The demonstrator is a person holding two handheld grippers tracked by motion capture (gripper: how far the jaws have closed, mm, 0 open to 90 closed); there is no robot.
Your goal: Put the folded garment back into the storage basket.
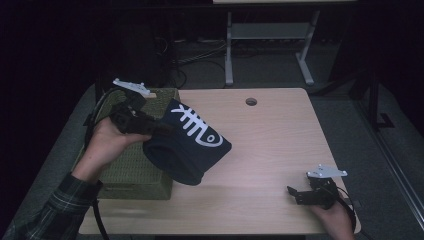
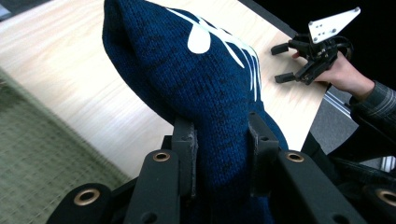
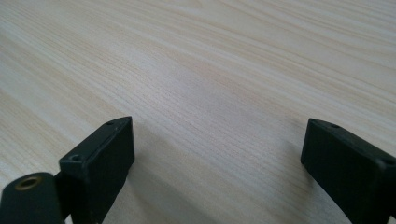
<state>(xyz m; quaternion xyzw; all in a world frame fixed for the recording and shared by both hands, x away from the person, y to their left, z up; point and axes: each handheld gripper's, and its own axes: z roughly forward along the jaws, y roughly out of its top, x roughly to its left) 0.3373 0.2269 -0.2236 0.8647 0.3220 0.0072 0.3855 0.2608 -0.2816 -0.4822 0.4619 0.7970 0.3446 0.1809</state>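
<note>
Gripping a navy knit beanie [image 2: 205, 79] w/ white fishbone print, left gripper [image 2: 224, 140] has both jaws clamped on the fabric; the rest hangs past the tips, off the table [image 1: 280, 145], beside the green basket [image 1: 135, 170]. Right gripper [image 1: 296, 194] jaws spread wide, nothing btwn them, just bare wood beyond.

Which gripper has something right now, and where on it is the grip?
The left gripper is clamped on the dark blue knit hat, pinching a bunched fold near one end. The right gripper is open, holding nothing, over the table.
</note>
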